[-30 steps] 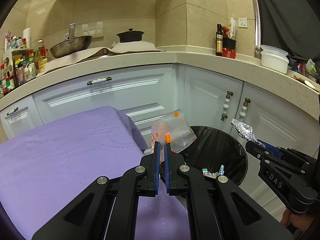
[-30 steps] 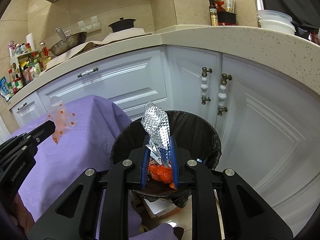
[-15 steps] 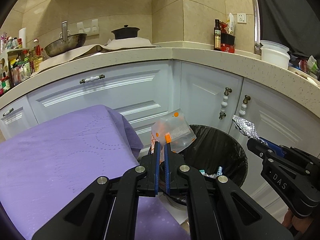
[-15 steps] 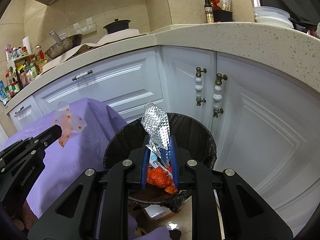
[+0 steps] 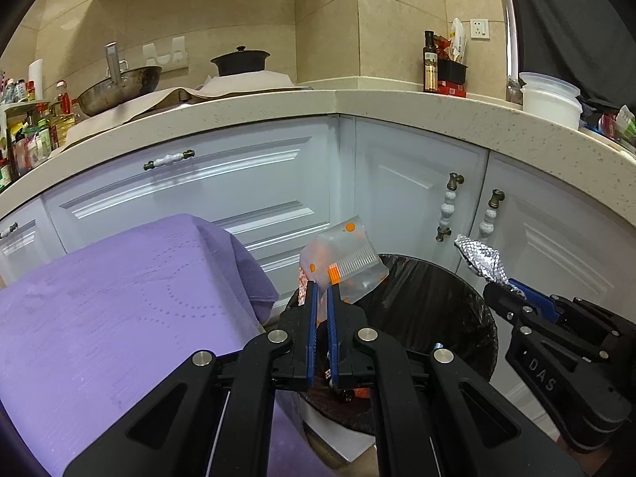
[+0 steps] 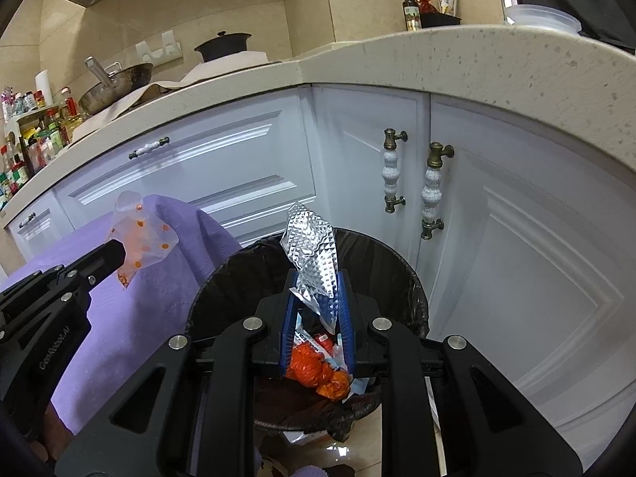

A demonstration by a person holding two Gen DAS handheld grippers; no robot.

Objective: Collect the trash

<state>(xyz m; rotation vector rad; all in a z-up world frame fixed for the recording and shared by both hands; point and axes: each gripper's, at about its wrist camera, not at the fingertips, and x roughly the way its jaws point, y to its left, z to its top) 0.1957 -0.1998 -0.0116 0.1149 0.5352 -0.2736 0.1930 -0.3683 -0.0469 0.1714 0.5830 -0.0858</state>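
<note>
My left gripper (image 5: 322,292) is shut on a clear plastic bag with orange dots (image 5: 344,264) and holds it over the near rim of the black-lined trash bin (image 5: 429,302). The bag also shows in the right wrist view (image 6: 139,234). My right gripper (image 6: 316,292) is shut on a crumpled silver foil wrapper (image 6: 312,246) directly above the bin (image 6: 397,278). The wrapper also shows in the left wrist view (image 5: 481,258). Orange and red trash (image 6: 318,369) lies inside the bin.
A purple cloth-covered table (image 5: 99,310) sits left of the bin. White cabinet doors with knobs (image 6: 433,183) stand close behind it, under a speckled countertop (image 5: 397,107) holding a wok, pot, bottles and containers.
Both grippers have moved forward and down toward the bin, still holding their items. The right gripper now hangs over the bin's opening, with the trash inside in plain view.
</note>
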